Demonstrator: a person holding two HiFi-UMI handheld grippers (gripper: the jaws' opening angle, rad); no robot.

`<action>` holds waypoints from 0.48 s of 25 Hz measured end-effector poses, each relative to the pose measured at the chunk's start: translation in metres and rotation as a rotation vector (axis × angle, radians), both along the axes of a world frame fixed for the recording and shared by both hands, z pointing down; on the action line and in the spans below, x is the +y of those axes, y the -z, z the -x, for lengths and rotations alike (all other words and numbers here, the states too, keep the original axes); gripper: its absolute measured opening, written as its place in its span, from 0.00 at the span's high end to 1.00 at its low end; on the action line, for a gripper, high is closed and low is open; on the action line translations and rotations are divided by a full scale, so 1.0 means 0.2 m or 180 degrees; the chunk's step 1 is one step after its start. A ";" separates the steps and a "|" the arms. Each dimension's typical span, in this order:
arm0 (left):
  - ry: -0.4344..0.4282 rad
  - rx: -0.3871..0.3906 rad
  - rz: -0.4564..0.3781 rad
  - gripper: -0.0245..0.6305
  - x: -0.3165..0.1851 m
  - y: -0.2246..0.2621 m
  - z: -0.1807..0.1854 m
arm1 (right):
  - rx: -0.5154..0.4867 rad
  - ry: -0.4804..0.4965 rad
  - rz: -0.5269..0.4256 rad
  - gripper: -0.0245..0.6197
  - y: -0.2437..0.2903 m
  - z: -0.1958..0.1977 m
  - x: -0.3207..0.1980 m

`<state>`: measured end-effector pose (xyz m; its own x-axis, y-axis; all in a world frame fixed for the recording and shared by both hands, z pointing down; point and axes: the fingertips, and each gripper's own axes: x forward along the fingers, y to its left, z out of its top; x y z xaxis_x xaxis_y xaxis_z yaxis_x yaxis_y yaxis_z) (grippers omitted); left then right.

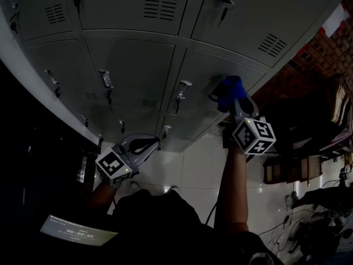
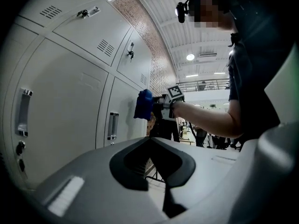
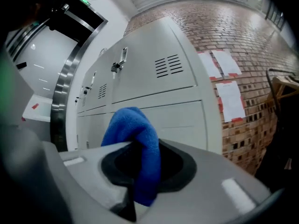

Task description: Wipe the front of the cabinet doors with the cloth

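Grey metal cabinet doors [image 1: 132,70] with vent slots and handles fill the head view, and a red brick wall [image 3: 233,36] stands beyond. At 2 o'clock, the right gripper [image 1: 227,96] is clamped on a thick, fuzzy, bright blue cloth [image 3: 135,143], bunched and folded over, held up against a door front. At 7 o'clock, the left gripper [image 1: 151,143] has its jaws together, with nothing between them.

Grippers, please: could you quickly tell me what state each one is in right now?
Left gripper: closed, nothing between its jaws.
Right gripper: closed, holding the blue cloth.
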<state>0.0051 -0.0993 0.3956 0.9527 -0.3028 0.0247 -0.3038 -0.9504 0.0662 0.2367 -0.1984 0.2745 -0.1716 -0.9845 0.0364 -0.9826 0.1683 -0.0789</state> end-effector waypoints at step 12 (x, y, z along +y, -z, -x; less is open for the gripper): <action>0.0182 0.0038 -0.0006 0.96 -0.10 -0.03 0.18 | 0.0140 0.0610 0.0108 0.85 -0.15 0.64 -0.27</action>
<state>-0.0306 -0.1202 0.4014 0.9341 -0.3568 0.0127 -0.3568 -0.9317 0.0684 0.1077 -0.2522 0.3046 -0.3532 -0.9321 0.0806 -0.9354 0.3506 -0.0454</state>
